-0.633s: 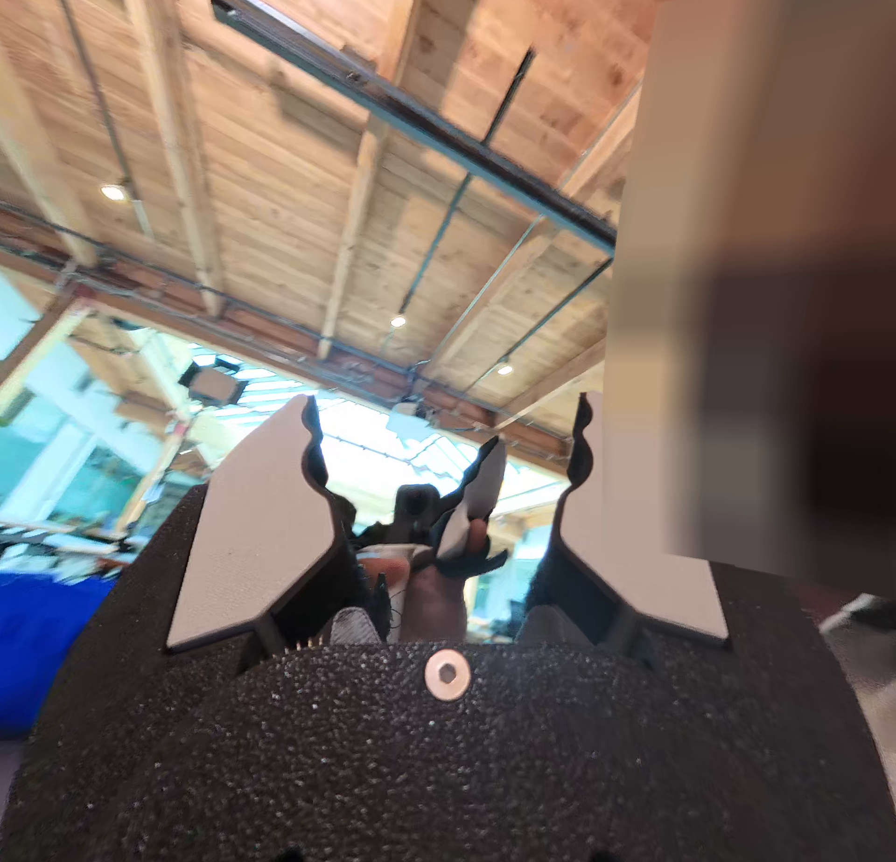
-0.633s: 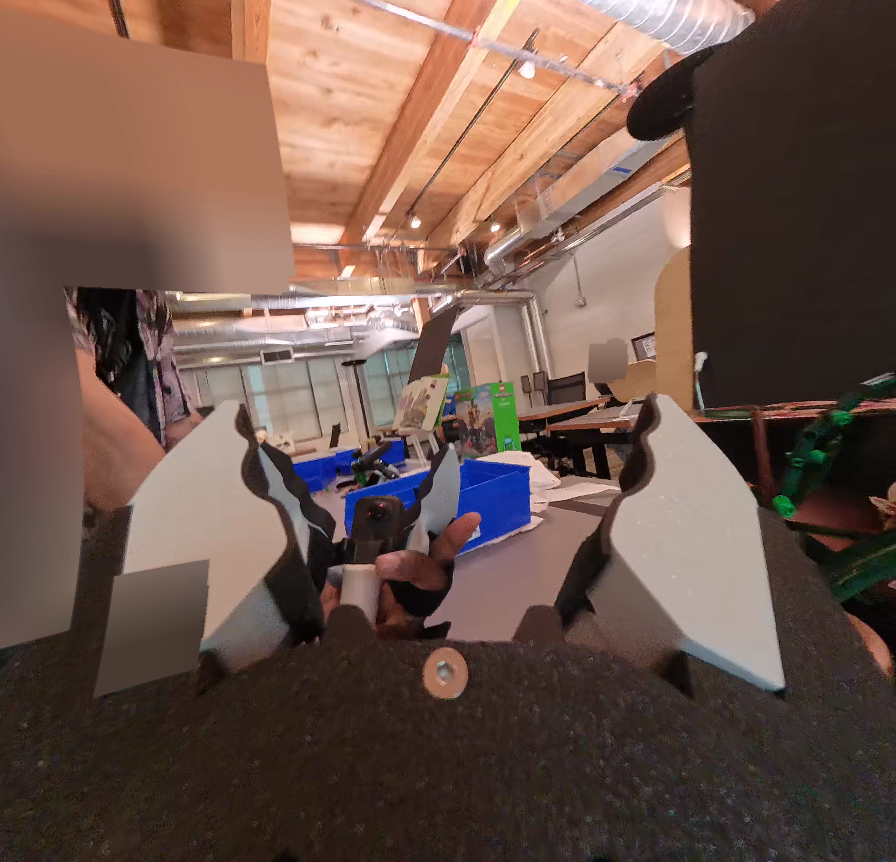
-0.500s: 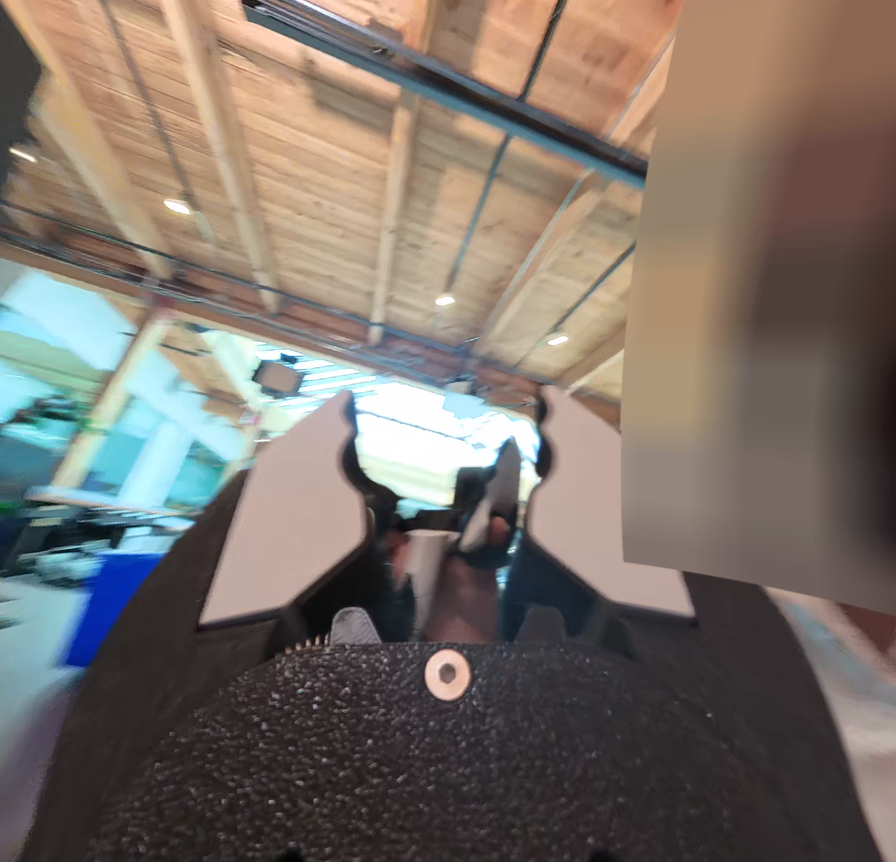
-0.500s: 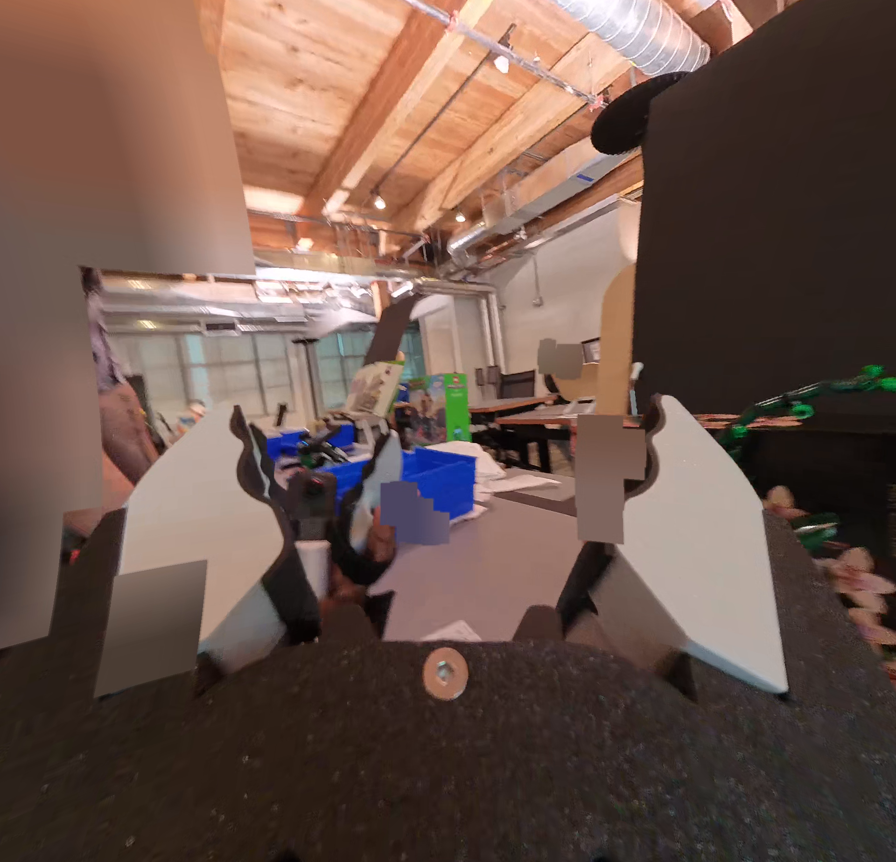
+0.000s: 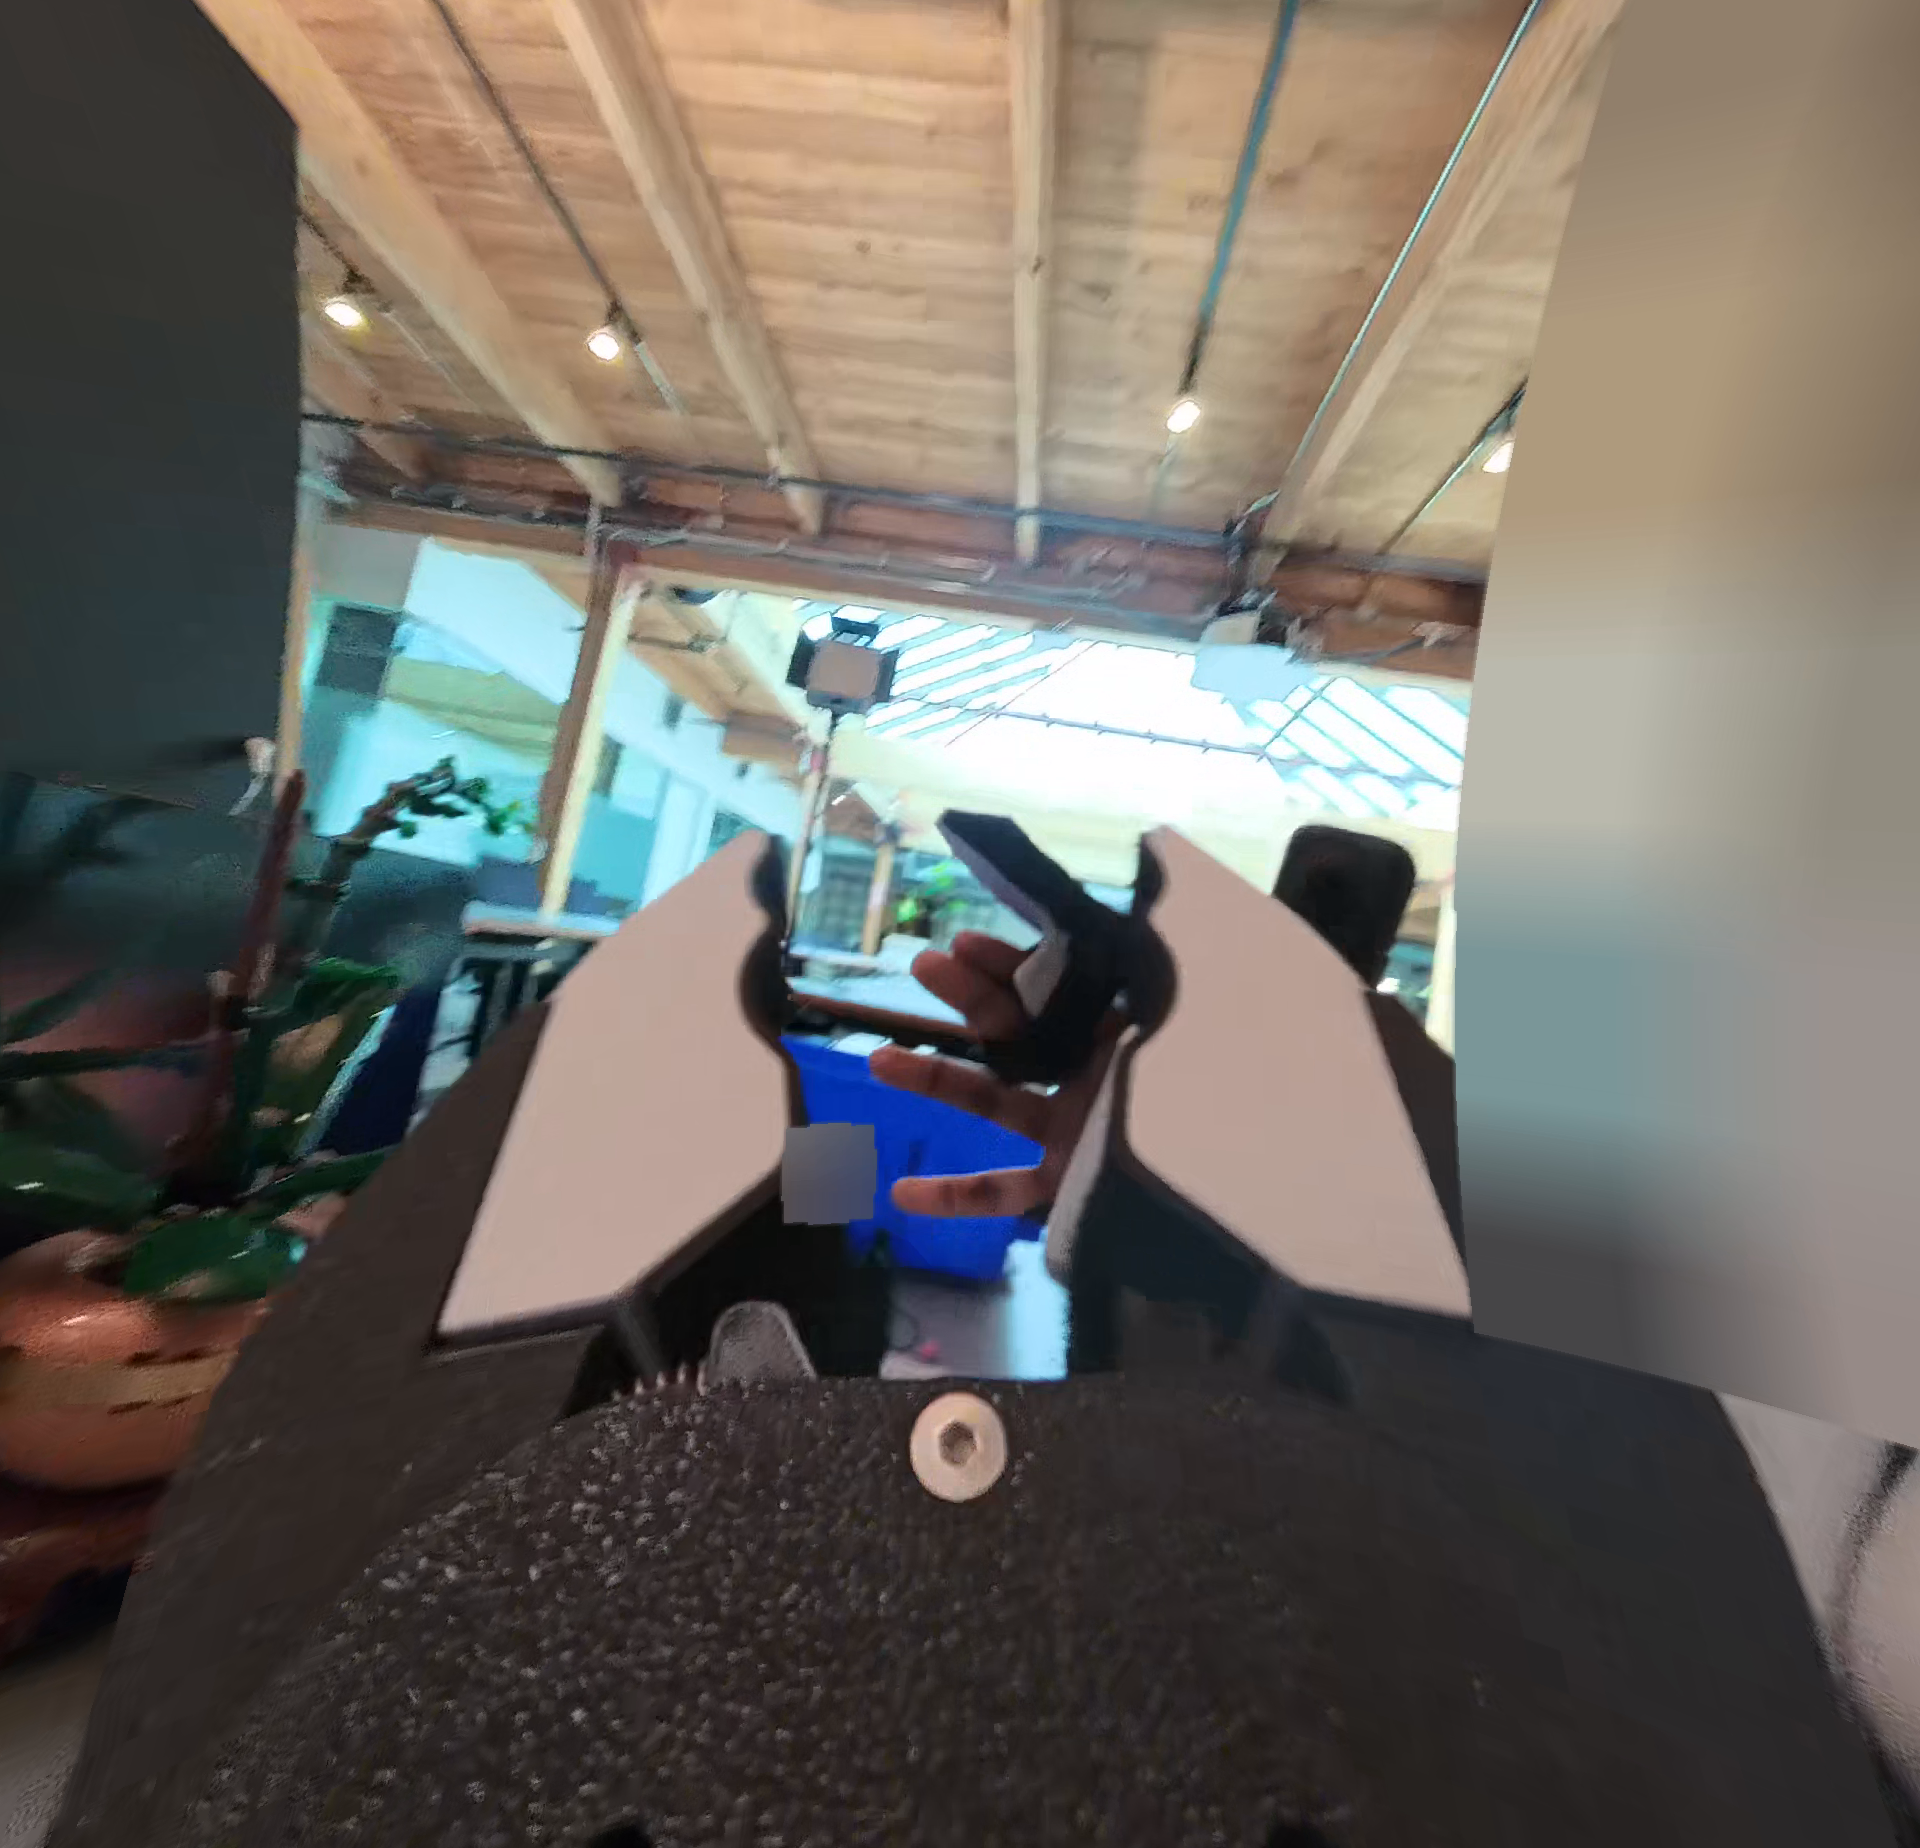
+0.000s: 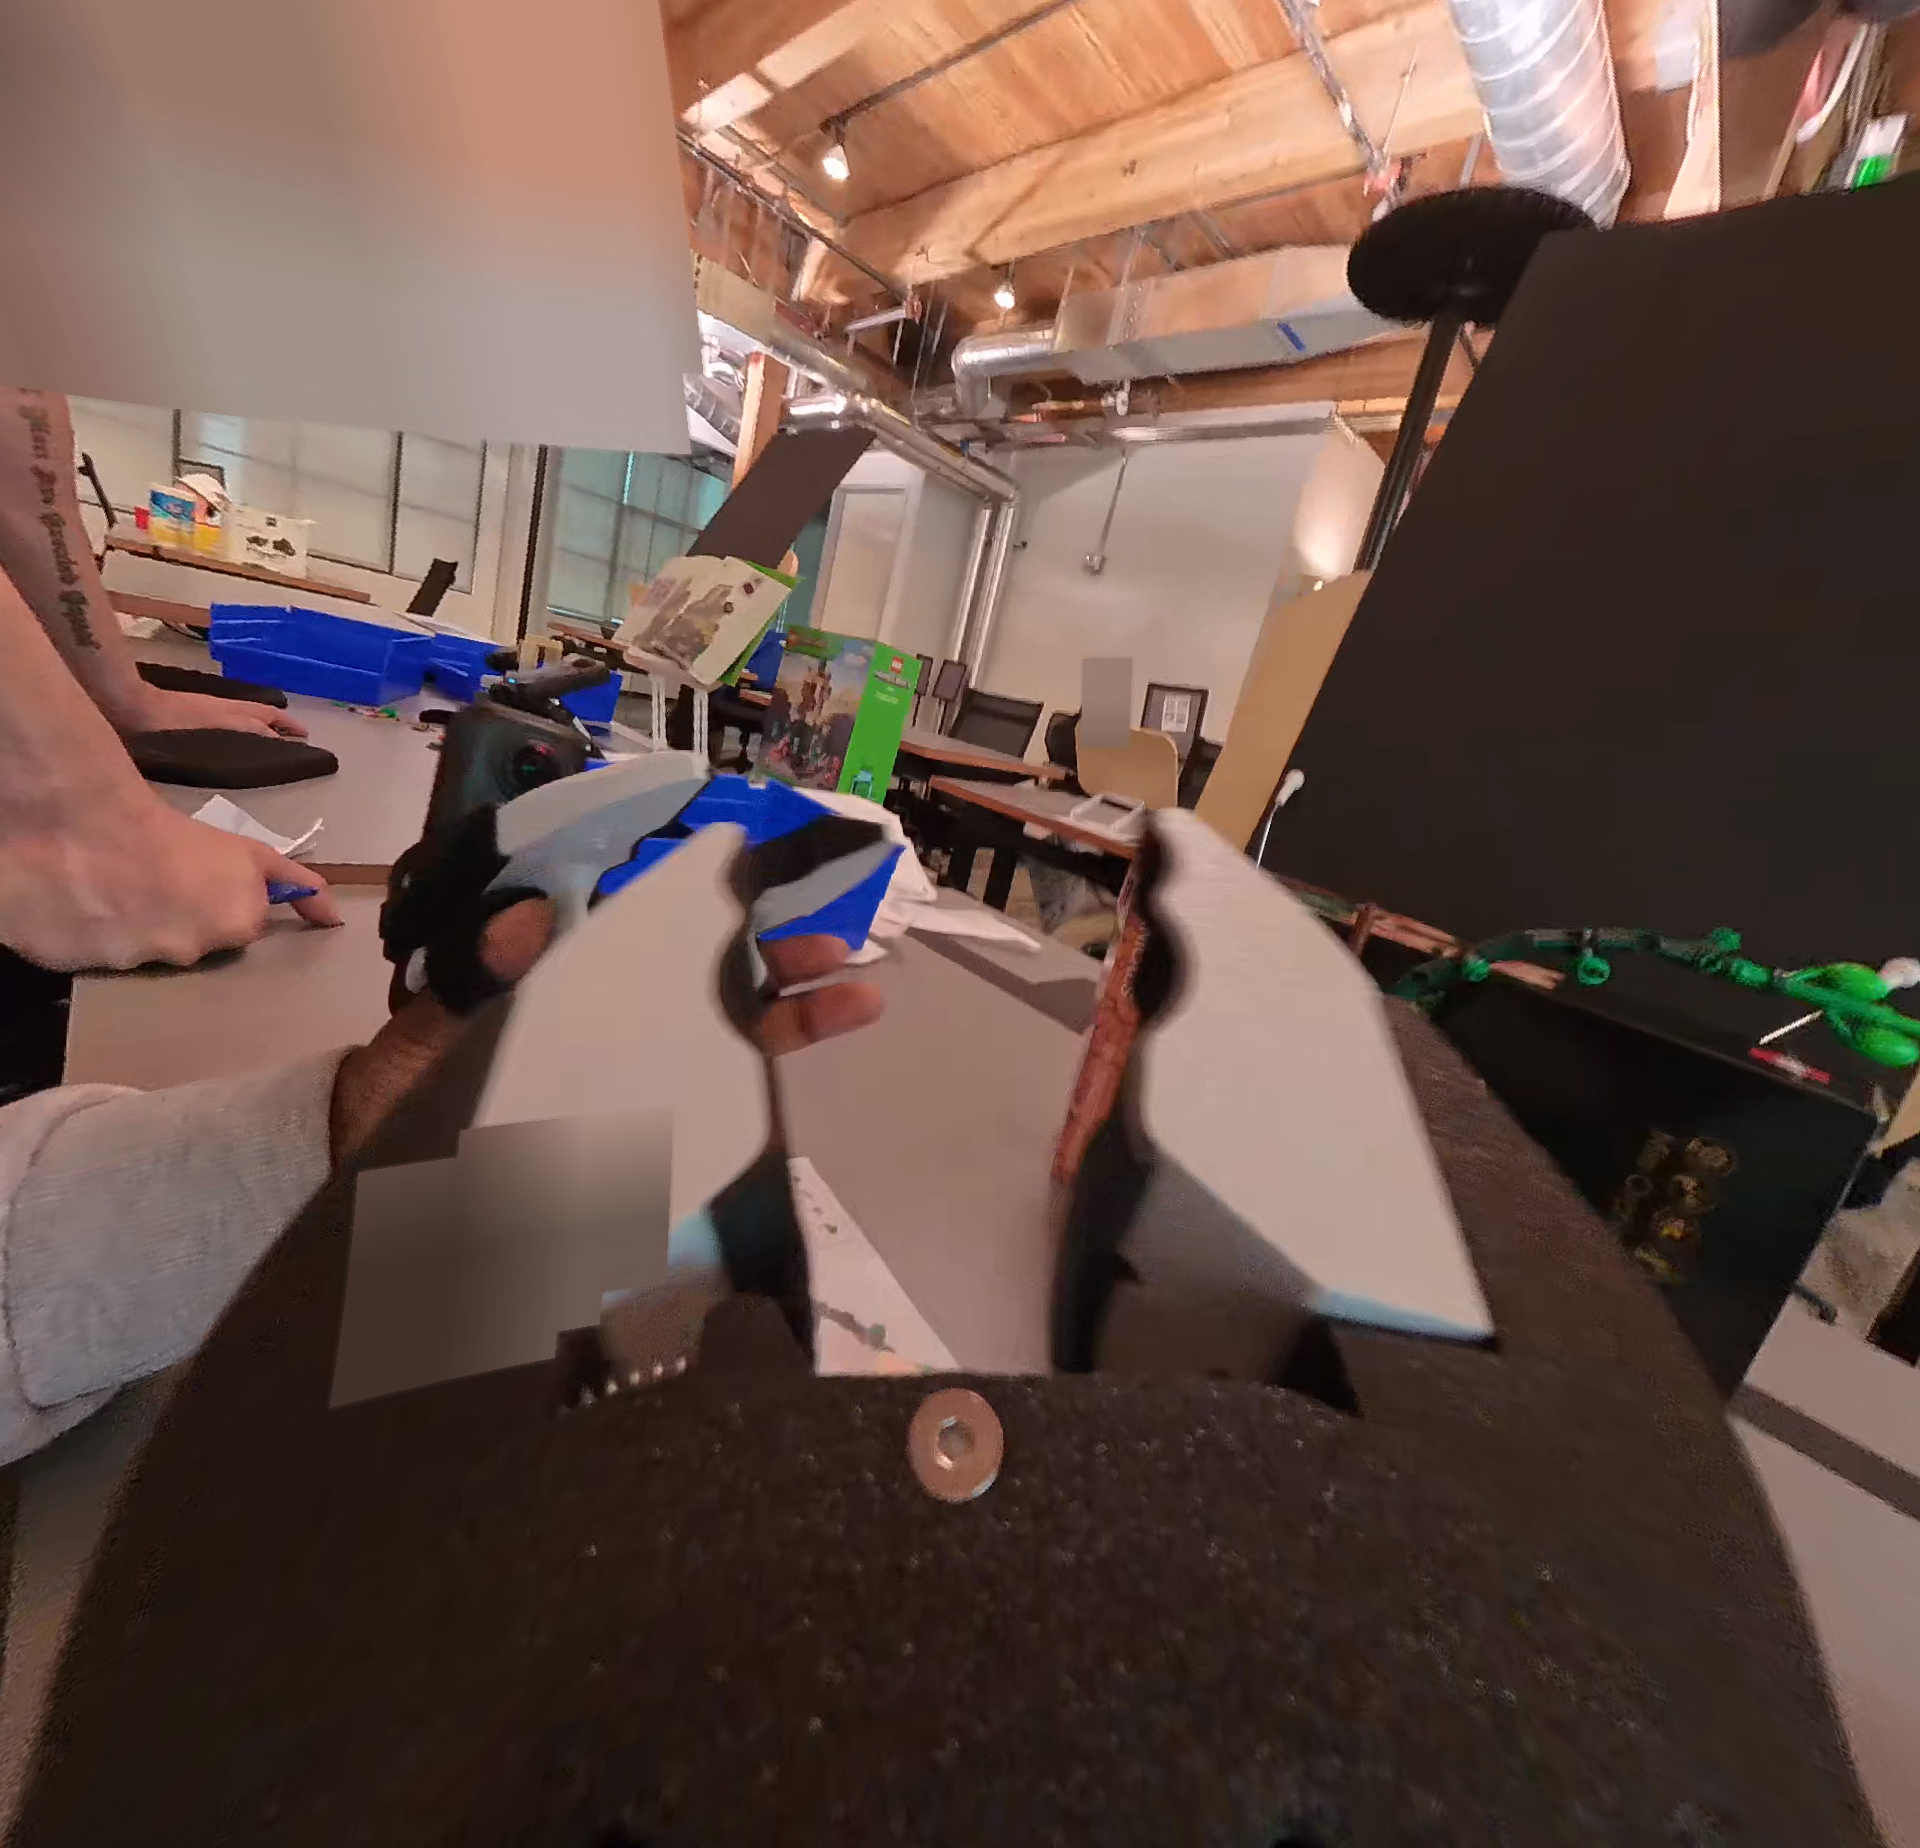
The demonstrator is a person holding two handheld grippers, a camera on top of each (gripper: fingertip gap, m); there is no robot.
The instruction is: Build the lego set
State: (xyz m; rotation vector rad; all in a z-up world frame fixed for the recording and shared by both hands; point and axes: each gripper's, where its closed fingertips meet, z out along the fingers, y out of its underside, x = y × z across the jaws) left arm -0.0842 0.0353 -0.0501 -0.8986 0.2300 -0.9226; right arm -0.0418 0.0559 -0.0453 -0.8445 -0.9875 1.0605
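Left wrist view: your left gripper (image 5: pixel 956 853) is tipped up toward the wooden plank ceiling (image 5: pixel 883 188), grey fingers (image 5: pixel 665 1071) apart w/ nothing between them. Past the gap, your other hand (image 5: pixel 977 1081) shows w/ fingers spread, wrapped round the black-and-grey right gripper (image 5: pixel 1039 925), held in air just beyond the tips. A blue plastic bin (image 5: pixel 935 1154) sits farther back, below that hand. A green leafy potted plant (image 5: pixel 156 1123) stands at left, apart from the gripper. A black panel light on a stand (image 5: pixel 840 668) rises in the background.

Right wrist view: your right gripper (image 6: pixel 940 842) is level over the grey tabletop (image 6: pixel 935 1102), fingers apart, gripping nothing. Your left gripper (image 6: pixel 717 842), w/ black wrist camera (image 6: pixel 509 770), is in your hand at left, its grey tips just beside your right gripper's left finger; tips also parted. Contact btwn the two: can't tell. Another person's hand (image 6: pixel 125 884) rests on the table at far left. A green printed cardboard box (image 6: pixel 842 718) stands upright behind. Green plastic plant stems (image 6: pixel 1662 977) lie on a black case at right.
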